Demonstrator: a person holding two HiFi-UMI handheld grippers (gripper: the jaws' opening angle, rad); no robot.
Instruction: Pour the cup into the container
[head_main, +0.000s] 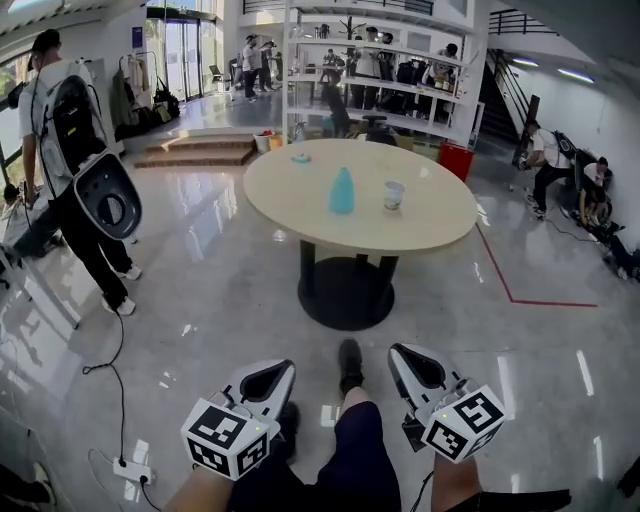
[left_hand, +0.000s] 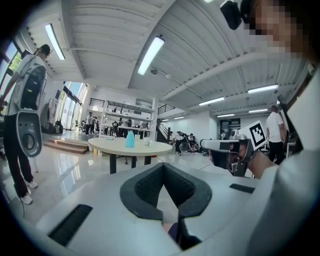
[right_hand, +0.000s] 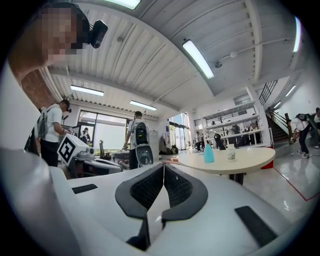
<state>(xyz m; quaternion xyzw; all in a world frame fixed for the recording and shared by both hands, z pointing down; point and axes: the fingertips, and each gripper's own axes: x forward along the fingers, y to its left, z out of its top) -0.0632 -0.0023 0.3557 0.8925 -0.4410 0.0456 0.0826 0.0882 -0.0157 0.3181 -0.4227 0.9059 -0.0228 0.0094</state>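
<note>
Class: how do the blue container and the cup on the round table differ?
The blue container is solid blue; the cup is pale. The blue container is taller than the cup. The blue container narrows upward; the cup does not. Both stand upright, apart, on the table.

Bright daylight and ceiling strips (left_hand: 150, 55); glossy floor (head_main: 200, 280) glares (fisheye bends every edge).
</note>
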